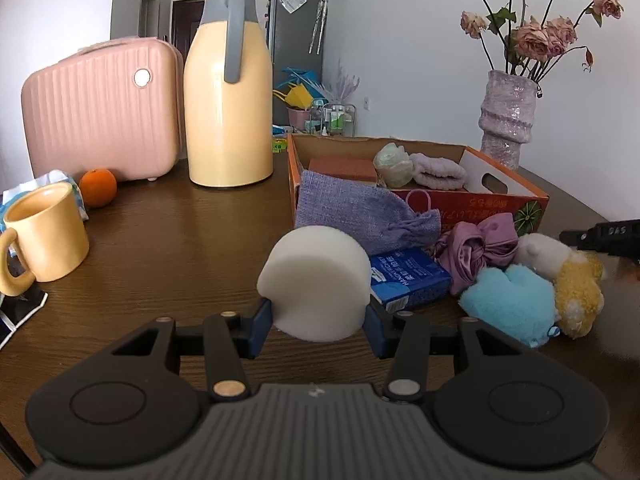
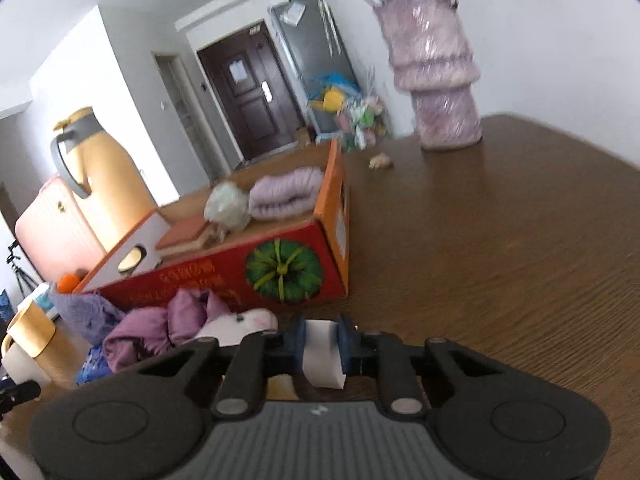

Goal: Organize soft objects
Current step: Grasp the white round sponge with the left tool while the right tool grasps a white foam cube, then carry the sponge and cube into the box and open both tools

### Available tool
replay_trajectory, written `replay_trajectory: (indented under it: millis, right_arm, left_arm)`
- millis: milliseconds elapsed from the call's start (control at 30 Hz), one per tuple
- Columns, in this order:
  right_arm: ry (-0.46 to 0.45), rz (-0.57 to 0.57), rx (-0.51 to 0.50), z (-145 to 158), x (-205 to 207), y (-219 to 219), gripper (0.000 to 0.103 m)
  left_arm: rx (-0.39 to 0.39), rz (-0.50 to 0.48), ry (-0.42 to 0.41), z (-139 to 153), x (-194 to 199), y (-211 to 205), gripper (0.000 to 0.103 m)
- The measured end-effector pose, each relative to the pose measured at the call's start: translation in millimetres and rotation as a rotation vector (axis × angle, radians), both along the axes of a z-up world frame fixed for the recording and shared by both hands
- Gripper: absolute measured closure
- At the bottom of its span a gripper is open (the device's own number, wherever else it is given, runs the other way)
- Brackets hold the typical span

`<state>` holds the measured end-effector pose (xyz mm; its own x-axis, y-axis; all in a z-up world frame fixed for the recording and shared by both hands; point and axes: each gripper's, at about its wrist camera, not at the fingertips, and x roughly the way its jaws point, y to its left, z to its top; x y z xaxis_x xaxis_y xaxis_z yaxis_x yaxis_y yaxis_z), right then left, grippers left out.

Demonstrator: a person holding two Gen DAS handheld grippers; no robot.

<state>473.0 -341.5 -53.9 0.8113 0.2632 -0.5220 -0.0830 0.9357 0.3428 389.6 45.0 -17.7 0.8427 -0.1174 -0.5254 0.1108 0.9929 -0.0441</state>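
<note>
One white rounded foam block (image 1: 316, 280)

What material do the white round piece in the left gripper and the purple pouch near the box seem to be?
White round piece: probably foam or sponge; matte, fine-pored, with soft rounded edges. Purple pouch: woven cloth, perhaps linen-like; a coarse visible weave and a gathered drawstring end.

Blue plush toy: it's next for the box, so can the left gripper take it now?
Probably not: the left gripper is already shut on a white sponge. The blue plush toy itself lies uncovered.
</note>
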Motion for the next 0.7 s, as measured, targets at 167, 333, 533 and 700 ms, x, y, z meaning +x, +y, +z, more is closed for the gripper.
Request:
replay_trajectory:
  millis: [167,333,533,700]
  right_arm:
    - [-0.100,-0.030,-0.056,25,-36,0,0.087]
    - [-0.161,-0.020,-0.059,45,-94,10,0.087]
    - [-0.198,0.046,-0.029,58,-164,36,0.087]
    - [-0.192,0.092,-0.039,59,-201,55,0.087]
  left_arm:
    - [0.002,0.000,-0.022,9,-12,-2,0.055]
    - [-0.011,0.011,-0.068,25,-48,2,0.055]
    - [-0.032,-0.006,-0.101,37,-96,3,0.054]
    - [-0.014,-0.013,-0.146,45,-133,0,0.054]
